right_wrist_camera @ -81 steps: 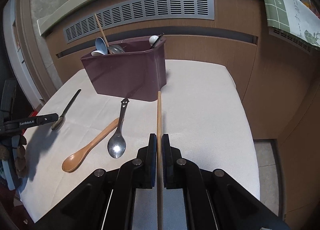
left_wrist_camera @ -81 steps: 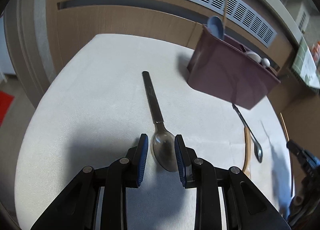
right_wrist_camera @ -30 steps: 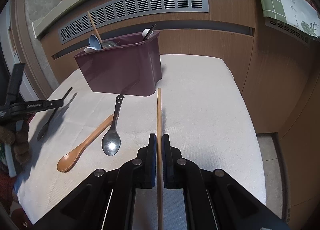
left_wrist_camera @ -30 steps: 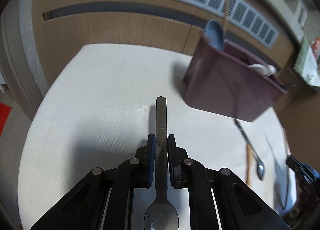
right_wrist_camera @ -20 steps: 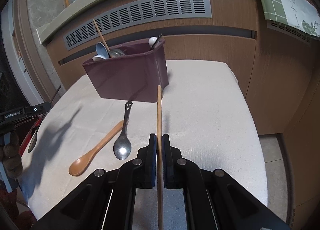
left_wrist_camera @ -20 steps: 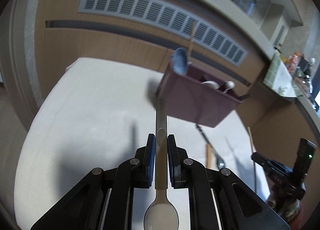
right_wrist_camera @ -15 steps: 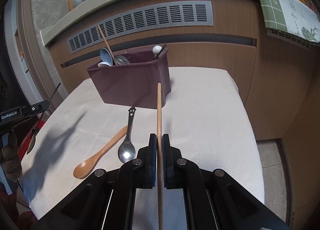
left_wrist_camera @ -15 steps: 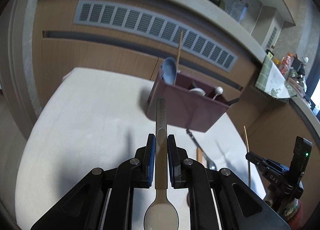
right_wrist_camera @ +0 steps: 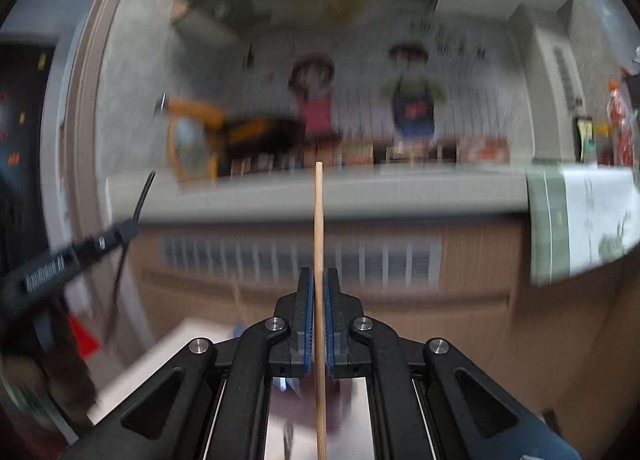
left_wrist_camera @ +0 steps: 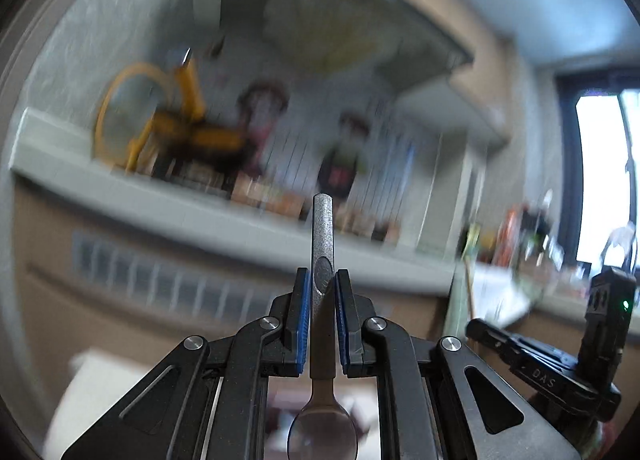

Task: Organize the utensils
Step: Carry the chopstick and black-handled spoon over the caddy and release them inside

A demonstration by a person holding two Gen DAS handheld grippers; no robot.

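Observation:
My left gripper (left_wrist_camera: 321,280) is shut on the flat handle of a metal spoon (left_wrist_camera: 322,228). The handle points forward and the bowl lies back near the camera. My right gripper (right_wrist_camera: 319,280) is shut on a thin wooden chopstick (right_wrist_camera: 319,216) that sticks out straight ahead. Both are lifted high and point about level. In the right wrist view the left gripper (right_wrist_camera: 120,234) shows at the left edge with the spoon in it. In the left wrist view the right gripper (left_wrist_camera: 480,330) sits low on the right. The utensil bin is hidden below the fingers.
Only a blurred corner of the white table (right_wrist_camera: 160,356) shows low down. Ahead runs a grey counter ledge (right_wrist_camera: 400,192) with bottles and a yellow object (left_wrist_camera: 160,124), above a wooden front with a vent grille (right_wrist_camera: 380,256). A green-and-white cloth (right_wrist_camera: 580,220) hangs at the right.
Both grippers rose and tilted upward with the spoon and chopstick still held. The table, bin and loose spoons dropped out of view; the counter and wall now fill both views.

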